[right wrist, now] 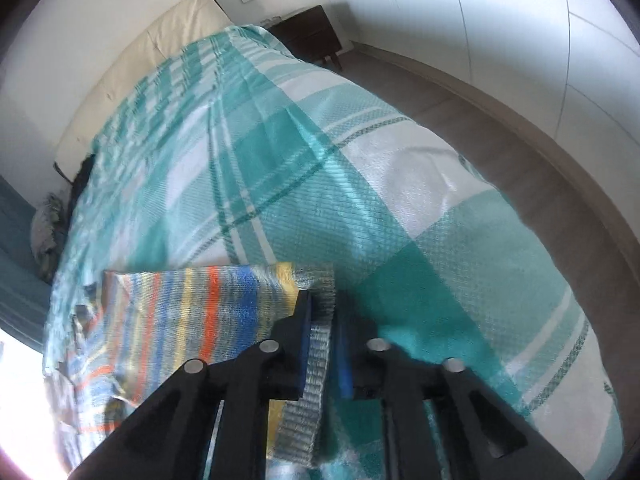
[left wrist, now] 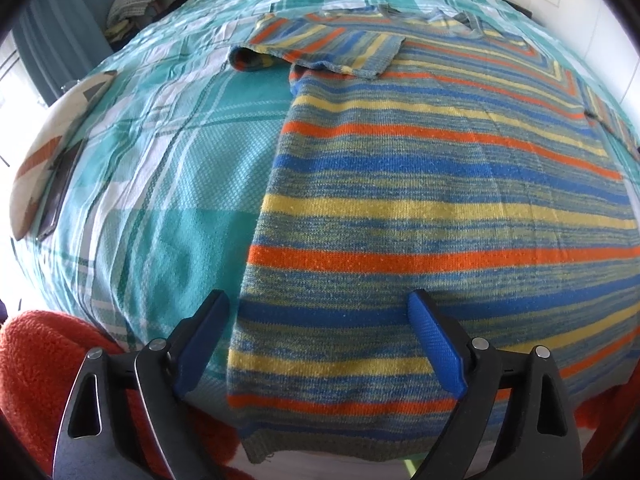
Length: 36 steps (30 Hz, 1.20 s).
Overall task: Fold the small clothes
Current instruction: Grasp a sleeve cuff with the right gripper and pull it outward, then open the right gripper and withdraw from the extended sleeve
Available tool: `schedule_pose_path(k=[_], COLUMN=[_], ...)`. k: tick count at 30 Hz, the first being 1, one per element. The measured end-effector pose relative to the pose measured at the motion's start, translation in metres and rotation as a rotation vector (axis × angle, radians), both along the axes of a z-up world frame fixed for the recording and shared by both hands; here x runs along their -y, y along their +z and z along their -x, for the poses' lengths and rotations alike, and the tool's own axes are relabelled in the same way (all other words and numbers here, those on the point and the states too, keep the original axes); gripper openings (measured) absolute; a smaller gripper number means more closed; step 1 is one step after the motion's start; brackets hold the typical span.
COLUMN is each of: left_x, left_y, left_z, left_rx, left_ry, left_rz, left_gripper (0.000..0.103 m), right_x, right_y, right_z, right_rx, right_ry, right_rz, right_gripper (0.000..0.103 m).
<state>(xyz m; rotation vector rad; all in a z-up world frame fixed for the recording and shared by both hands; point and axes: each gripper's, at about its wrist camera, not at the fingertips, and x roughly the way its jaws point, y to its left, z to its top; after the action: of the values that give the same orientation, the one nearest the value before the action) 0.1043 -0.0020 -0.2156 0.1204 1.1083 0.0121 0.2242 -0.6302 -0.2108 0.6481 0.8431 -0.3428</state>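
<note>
Blue pads on the left gripper are spread wide apart, nothing pinched between them. It's hovering right over the near hem corner of the striped knit sweater: the left finger sits off the sweater's side edge over the bedspread, the right finger is over the stripes, so the sweater's left edge runs up between the two. From there the sweater stretches away from the gripper, flat on the teal and white plaid bedspread, with one sleeve folded in across the chest at the far end. Something fuzzy and orange sits at the bottom left by the gripper, can't tell what it is.

Over on the right gripper, the jaws are nearly together with the grey ribbed cuff of the sweater running between them. Looks clamped, but the view is blurry and I can't tell if the pads actually press it. The striped sleeve fabric fans out to the left of that gripper, lying on the bedspread. Past the bed there's a cream headboard, a dark nightstand and grey floor on the right.
</note>
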Motion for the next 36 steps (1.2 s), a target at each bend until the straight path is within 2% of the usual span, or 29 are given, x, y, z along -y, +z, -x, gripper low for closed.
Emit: schedule_pose_path(k=[1,2,3,4,5,8,12,14,17,20,24,27,31,33,36], left_x=[-0.001,-0.001,0.0,0.001,0.004,0.012,0.019,0.02,0.021,0.015,0.007,0.008,0.01,0.007,-0.001], left_y=[0.002,0.003,0.006,0.007,0.01,0.016,0.023,0.024,0.025,0.028,0.031,0.032,0.044,0.062,0.094], left_z=[0.001,0.002,0.004,0.005,0.006,0.009,0.016,0.018,0.017,0.018,0.019,0.016,0.014,0.009,-0.011], left_rx=[0.001,0.003,0.011,0.017,0.029,0.061,0.082,0.082,0.086,0.094,0.096,0.095,0.102,0.103,0.159], left_ry=[0.001,0.0,-0.007,-0.013,-0.025,-0.056,-0.091,-0.104,-0.104,-0.08,-0.059,-0.054,-0.047,-0.069,-0.087], left_rz=[0.004,0.008,0.014,0.014,0.01,-0.001,0.002,0.007,-0.011,0.007,0.024,0.018,0.061,0.111,0.178], left_gripper=[0.092,0.092,0.092,0.092,0.092,0.092,0.092,0.092,0.092,0.092,0.092,0.092,0.092,0.092,0.092], right_x=[0.0,-0.001,-0.004,-0.008,-0.016,-0.043,-0.084,-0.113,-0.156,-0.203,-0.245,-0.262,-0.277,-0.282,-0.282], right_y=[0.004,0.011,0.02,0.026,0.036,0.054,0.072,0.077,0.073,0.062,0.037,0.029,0.036,0.038,0.035], right_z=[0.006,0.015,0.027,0.034,0.046,0.074,0.105,0.12,0.131,0.131,0.126,0.128,0.132,0.134,0.136], right_rx=[0.001,0.006,0.003,-0.003,-0.007,-0.009,0.042,0.087,0.131,0.157,0.116,0.099,0.133,0.138,0.131], right_ry=[-0.021,-0.051,-0.083,-0.102,-0.111,-0.044,0.034,0.092,0.159,0.245,0.357,0.416,0.497,0.511,0.499], right_rz=[0.011,0.037,0.087,0.13,0.196,0.3,0.327,0.305,0.289,0.27,0.25,0.276,0.329,0.357,0.352], right_gripper=[0.034,0.057,0.076,0.08,0.08,0.08,0.08,0.08,0.08,0.08,0.08,0.08,0.08,0.08,0.08])
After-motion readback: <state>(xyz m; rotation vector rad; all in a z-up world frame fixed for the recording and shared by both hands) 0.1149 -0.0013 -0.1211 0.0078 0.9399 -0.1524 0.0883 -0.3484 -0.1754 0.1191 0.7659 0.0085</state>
